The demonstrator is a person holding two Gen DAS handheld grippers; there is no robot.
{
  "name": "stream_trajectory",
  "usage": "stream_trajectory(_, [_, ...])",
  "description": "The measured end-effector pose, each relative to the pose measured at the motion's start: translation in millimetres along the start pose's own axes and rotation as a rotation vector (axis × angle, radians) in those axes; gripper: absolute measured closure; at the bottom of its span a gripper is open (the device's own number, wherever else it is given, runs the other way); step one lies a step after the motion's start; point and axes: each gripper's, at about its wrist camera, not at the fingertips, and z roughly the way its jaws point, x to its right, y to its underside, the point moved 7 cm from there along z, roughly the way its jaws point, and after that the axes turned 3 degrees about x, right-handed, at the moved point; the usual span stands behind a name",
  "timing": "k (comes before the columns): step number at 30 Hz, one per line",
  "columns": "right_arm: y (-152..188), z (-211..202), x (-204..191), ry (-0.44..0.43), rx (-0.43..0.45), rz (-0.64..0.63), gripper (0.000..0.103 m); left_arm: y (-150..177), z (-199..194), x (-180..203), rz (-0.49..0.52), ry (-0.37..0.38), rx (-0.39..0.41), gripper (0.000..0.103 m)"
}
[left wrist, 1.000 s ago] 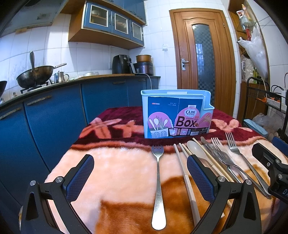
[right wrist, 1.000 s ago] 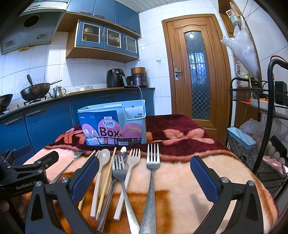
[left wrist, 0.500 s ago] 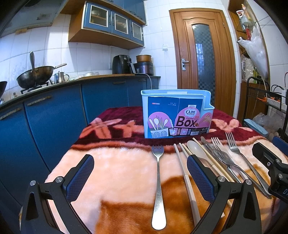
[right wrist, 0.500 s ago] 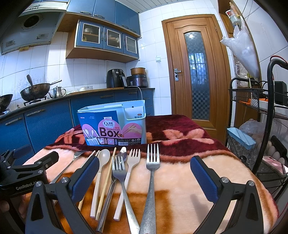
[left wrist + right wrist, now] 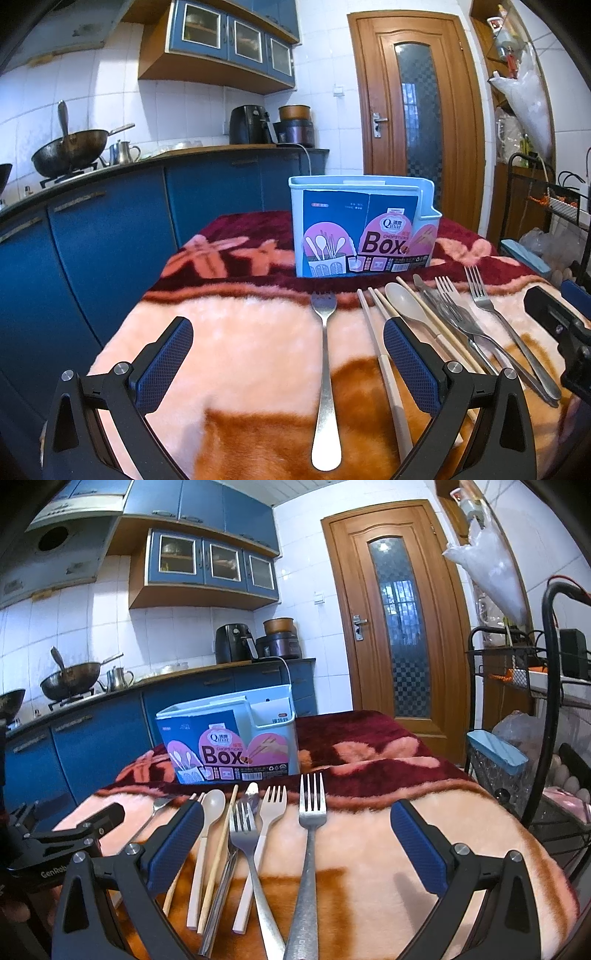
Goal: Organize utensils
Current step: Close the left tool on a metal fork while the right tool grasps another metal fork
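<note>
Left wrist view: the left gripper (image 5: 288,363) is held wide open and empty, and a lone steel fork (image 5: 325,369) is seen lying between its two pads, a little nearer the right-hand pad, on the plush blanket (image 5: 240,332). Its long axis runs straight away from the gripper, tines pointed at the utensil box (image 5: 360,225), which stands upright at the far side of the blanket, well apart from the pads. No contact is made yet.

The remaining pieces, namely chopsticks (image 5: 384,354), a pale spoon (image 5: 406,306) and more forks, are laid in a fan just beside that lone fork, toward the right gripper.

From the right wrist view, the right gripper (image 5: 297,840) is likewise shown fully spread and holding nothing; a large fork (image 5: 308,853) lies lengthwise between its pads, tines toward the box.

The lone fork is judged nearest the left gripper, so a closing across the handle's narrow width is what the coming move appears to turn on.
</note>
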Motion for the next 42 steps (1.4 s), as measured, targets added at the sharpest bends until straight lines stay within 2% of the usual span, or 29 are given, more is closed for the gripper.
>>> stream_trajectory(4, [-1,8,9,0.004,-0.074,0.036,0.000,3,9,0,0.011,-0.037,-0.064,0.001])
stream_trajectory(11, [-10,17,25,0.054,-0.223,0.009,0.001,0,8,7,0.053,0.045,-0.092,0.001])
stream_trajectory(12, [-11,21,28,0.059,-0.260,0.016,0.003,0,9,8,0.065,0.055,-0.107,0.001])
stream_trajectory(14, [-12,25,30,0.065,-0.313,0.010,0.016,-1,13,8,0.090,0.065,-0.149,0.001])
stream_trajectory(17, [-11,34,30,0.068,-0.415,-0.021,0.029,-3,20,5,0.087,0.096,-0.227,0.001])
stream_trajectory(23, [-4,52,26,0.025,-0.641,-0.074,0.037,-9,34,2,0.080,0.159,-0.389,0.003])
stream_trajectory(24, [-3,54,24,0.007,-0.677,-0.065,0.039,-8,36,3,0.093,0.152,-0.416,0.007])
stream_trajectory(26, [-2,60,21,-0.010,-0.745,-0.064,0.050,-7,41,5,0.133,0.140,-0.463,0.015])
stream_trajectory(28, [-1,62,20,0.003,-0.790,-0.082,0.051,-6,47,8,0.163,0.143,-0.504,0.031])
stream_trajectory(29, [-1,65,20,-0.001,-0.806,-0.088,0.056,-5,50,8,0.164,0.150,-0.528,0.035])
stream_trajectory(31, [2,69,18,-0.013,-0.851,-0.097,0.064,-2,59,11,0.140,0.189,-0.594,0.050])
stream_trajectory(32, [4,72,18,-0.016,-0.870,-0.098,0.067,-1,62,13,0.129,0.216,-0.622,0.053])
stream_trajectory(34, [7,76,17,-0.024,-0.908,-0.090,0.075,0,68,17,0.102,0.263,-0.661,0.056])
stream_trajectory(36, [9,81,15,-0.034,-0.935,-0.083,0.081,1,73,20,0.107,0.276,-0.691,0.056])
stream_trajectory(42, [13,94,4,-0.073,-0.980,-0.085,0.082,8,84,20,0.179,0.224,-0.775,0.056])
